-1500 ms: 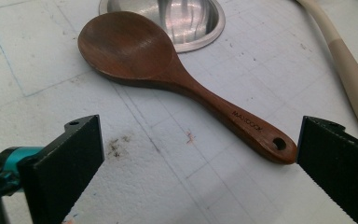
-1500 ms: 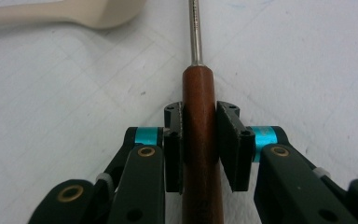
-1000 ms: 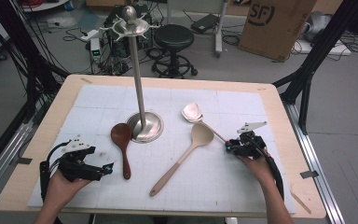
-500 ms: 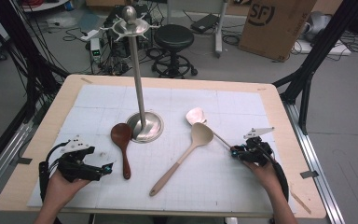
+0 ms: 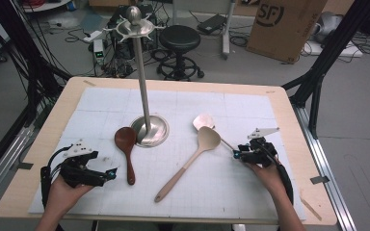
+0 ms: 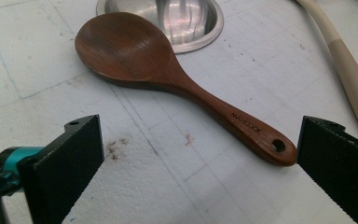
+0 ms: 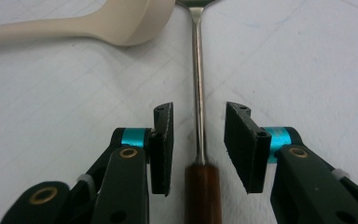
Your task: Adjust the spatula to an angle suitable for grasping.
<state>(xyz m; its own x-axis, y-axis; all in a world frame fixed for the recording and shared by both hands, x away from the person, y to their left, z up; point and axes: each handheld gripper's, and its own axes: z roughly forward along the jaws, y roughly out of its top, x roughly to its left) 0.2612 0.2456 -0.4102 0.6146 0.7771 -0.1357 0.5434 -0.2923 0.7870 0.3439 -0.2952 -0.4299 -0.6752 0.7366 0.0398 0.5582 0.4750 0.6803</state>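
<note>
Straddling metal spatula [image 7: 197,84], right hand-held gripper [image 7: 198,140], apparently loose

This is a robotics lab or workshop. A pale wooden bench [image 5: 53,139] with a white gridded mat [image 5: 250,192] stands on a grey concrete floor [image 5: 356,125], ringed by black metal frame struts [image 5: 318,72], bundles of black cables [image 5: 24,72], a white power strip [image 5: 98,48], a round black stool [image 5: 179,38] and a brown cardboard shipping box [image 5: 284,24].

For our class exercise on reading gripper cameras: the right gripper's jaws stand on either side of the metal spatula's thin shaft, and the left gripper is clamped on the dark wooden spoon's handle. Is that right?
Not quite. In the left gripper view the left gripper is open, its jaws wide apart, and the dark wooden spoon lies unheld on the table. The right gripper does straddle the metal spatula's shaft.
</note>
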